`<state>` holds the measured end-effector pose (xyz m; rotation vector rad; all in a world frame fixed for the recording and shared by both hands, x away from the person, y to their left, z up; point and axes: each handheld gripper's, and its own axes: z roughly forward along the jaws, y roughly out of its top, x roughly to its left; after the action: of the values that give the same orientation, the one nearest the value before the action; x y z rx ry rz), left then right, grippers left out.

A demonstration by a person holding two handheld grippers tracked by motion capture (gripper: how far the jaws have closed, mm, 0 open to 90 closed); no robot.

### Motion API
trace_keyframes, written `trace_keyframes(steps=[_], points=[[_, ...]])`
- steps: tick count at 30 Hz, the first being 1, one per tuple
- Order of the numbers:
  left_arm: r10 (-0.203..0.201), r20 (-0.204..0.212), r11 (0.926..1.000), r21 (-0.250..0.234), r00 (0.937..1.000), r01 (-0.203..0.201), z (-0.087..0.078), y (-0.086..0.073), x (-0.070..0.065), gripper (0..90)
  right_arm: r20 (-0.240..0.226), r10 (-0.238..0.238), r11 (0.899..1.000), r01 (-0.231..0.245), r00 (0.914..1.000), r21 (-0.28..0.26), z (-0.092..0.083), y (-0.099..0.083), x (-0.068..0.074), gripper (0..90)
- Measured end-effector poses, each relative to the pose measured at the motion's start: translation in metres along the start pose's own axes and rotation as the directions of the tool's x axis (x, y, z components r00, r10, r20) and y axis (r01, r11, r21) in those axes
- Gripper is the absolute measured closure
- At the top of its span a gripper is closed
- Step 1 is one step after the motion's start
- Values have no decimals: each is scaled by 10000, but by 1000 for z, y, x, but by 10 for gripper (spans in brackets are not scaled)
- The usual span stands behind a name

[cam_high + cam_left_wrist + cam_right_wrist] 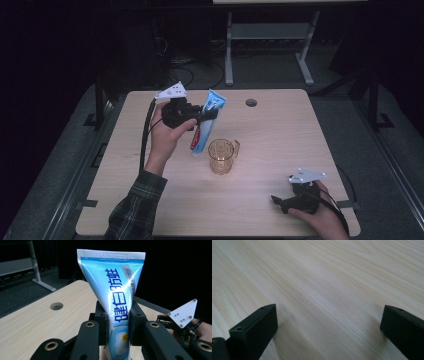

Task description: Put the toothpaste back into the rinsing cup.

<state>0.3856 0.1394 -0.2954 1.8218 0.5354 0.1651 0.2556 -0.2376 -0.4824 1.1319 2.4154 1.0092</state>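
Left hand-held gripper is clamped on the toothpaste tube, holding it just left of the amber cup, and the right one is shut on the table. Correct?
Not quite. The right hand-held gripper is open; the right gripper view shows its jaws wide apart over bare table. The left hand-held gripper does clamp the toothpaste tube left of the amber cup.

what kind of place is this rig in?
Probably a lab or recording room: a bare wooden table with a cable hole, dark surroundings, a desk frame behind, and handheld grippers with tracking plates.
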Motion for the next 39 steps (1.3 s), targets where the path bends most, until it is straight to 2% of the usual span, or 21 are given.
trace_keyframes(steps=[12,23,33,39], points=[[199,356,9996,-194,9992,-192,21,11,-5,735,4,12,10000,-12,10000,-4,0,0,0,5],[254,613,9993,-280,9978,-237,39,13,-7,735,-23,-17,10000,17,10000,-7,0,0,0,5],[357,759,9992,-225,9965,-341,55,7,-6,732,-55,26,10000,-26,10000,-5,0,0,1,5],[398,821,9992,-18,9958,-398,63,-1,-6,730,-65,16,10000,-16,10000,-1,0,0,1,5]])
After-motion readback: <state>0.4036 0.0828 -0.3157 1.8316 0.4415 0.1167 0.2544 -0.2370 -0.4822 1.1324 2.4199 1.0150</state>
